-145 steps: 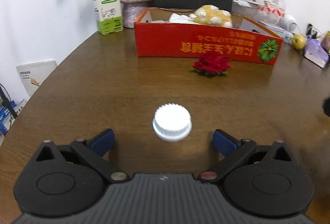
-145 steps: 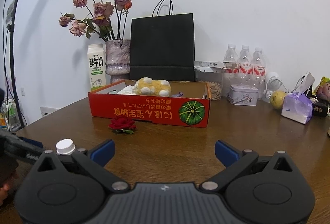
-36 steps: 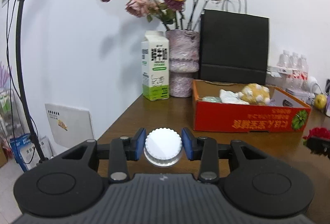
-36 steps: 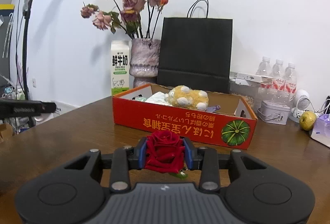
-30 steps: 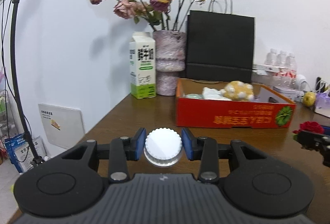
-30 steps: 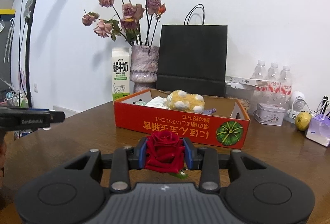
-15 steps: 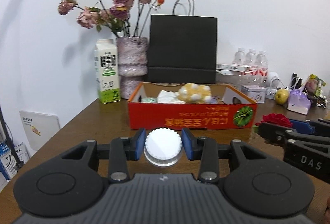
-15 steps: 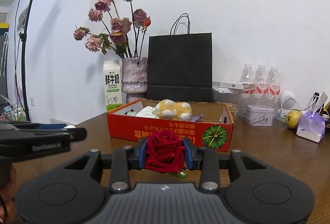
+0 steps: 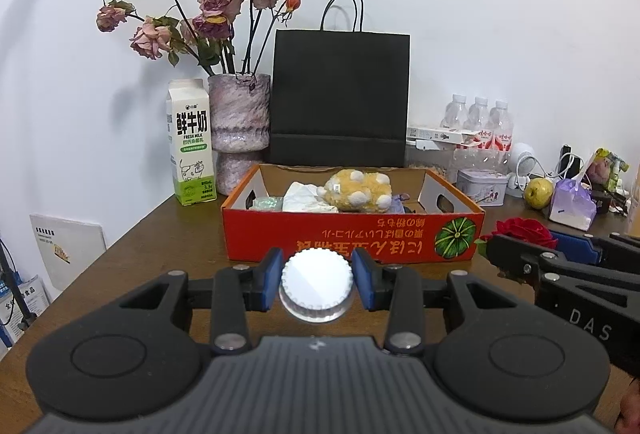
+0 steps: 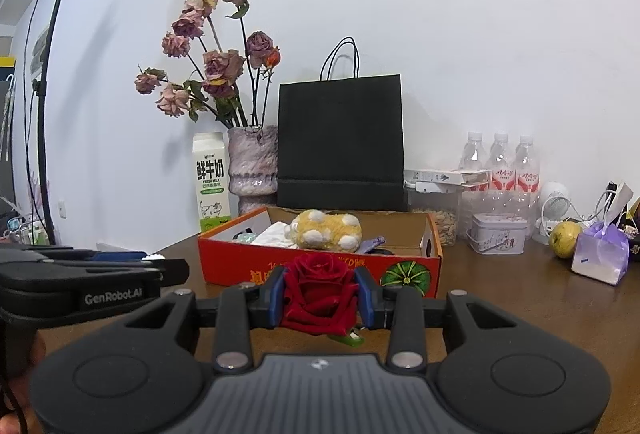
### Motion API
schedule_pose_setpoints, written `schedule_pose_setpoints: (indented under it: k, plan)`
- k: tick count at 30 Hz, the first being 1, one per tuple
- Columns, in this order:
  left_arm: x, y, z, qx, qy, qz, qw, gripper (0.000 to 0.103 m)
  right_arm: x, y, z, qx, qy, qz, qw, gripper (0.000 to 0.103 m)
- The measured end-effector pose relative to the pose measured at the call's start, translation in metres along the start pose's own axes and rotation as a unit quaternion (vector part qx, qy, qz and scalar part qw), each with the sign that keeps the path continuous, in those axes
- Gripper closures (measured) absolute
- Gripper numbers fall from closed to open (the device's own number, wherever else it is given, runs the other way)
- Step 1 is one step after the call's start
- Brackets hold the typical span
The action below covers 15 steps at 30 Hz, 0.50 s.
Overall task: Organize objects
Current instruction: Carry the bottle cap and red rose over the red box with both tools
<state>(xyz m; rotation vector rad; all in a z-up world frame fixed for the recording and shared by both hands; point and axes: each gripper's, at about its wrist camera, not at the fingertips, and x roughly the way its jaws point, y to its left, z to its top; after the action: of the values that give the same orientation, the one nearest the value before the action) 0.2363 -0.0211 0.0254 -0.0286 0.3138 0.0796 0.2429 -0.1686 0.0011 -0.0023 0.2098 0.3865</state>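
Two grippers are loaded and both face the red box [image 9: 352,234] that sits on the desk [image 9: 160,254]. Pinched between the blue pads of the left gripper [image 9: 317,284] is a white cap [image 9: 317,284], flat face toward the camera, held clear of the desk just short of the box's near wall. Pressed onto a red rose [image 10: 320,290] is the right gripper [image 10: 320,294], with the bloom squeezed between its pads and a bit of green leaf poking out below.

Seen from the left wrist, the right gripper reaches in beside the box's right front corner, so the rose is level with the box's near wall and slightly to its right. Inside the box lie a yellow plush toy [image 9: 356,190], some white crumpled paper [image 9: 304,196] and a few smaller bits; its right half looks mostly bare.

What matters for the drop, I judge, is that the box opening lies straight ahead of both grippers and beyond the near wall, which each load must clear. Neither gripper looks clearly nearer to the box; the rose sits closer to the emptier right half.
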Motion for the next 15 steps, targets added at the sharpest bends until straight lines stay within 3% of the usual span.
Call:
schedule_pose_setpoints:
  k: [15]
  plan:
    - [0.039,0.001,0.030,-0.029,0.001,0.004,0.9996,0.064,0.038,-0.006,0.022,-0.006,-0.006,-0.007,1.000,0.069]
